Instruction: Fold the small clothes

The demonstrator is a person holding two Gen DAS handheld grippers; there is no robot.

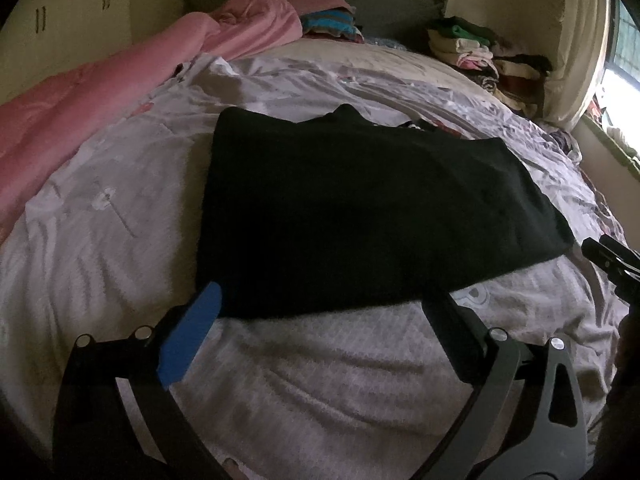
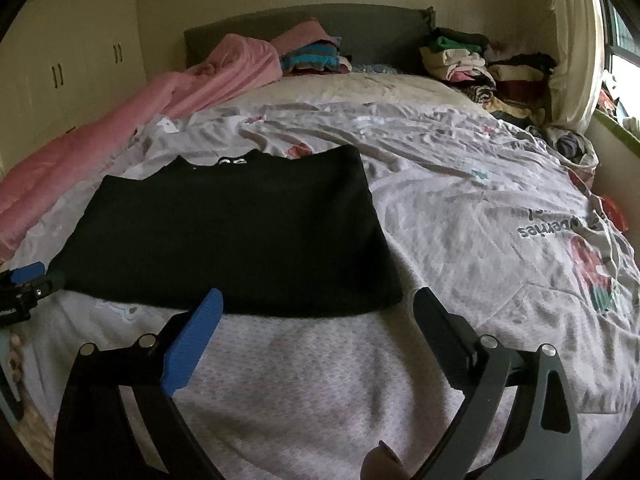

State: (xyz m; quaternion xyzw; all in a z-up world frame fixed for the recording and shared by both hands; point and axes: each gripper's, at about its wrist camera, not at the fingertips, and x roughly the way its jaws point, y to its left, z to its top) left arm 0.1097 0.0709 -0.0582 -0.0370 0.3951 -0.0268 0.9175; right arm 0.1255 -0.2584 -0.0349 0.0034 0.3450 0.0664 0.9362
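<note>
Item: flat black knit garment (image 1: 360, 216), long axis across frame centre, just above my left gripper (image 1: 324, 308) and right gripper (image 2: 316, 308), both jaws spread wide, empty.

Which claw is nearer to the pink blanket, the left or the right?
Left. The left claw sits at the black garment's near edge on the pink blanket's side; the right claw is at the far corner.

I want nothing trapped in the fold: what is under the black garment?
The black garment lies flat on the printed bedsheet, which shows all around it. Whatever lies directly beneath is covered by the cloth.
</note>
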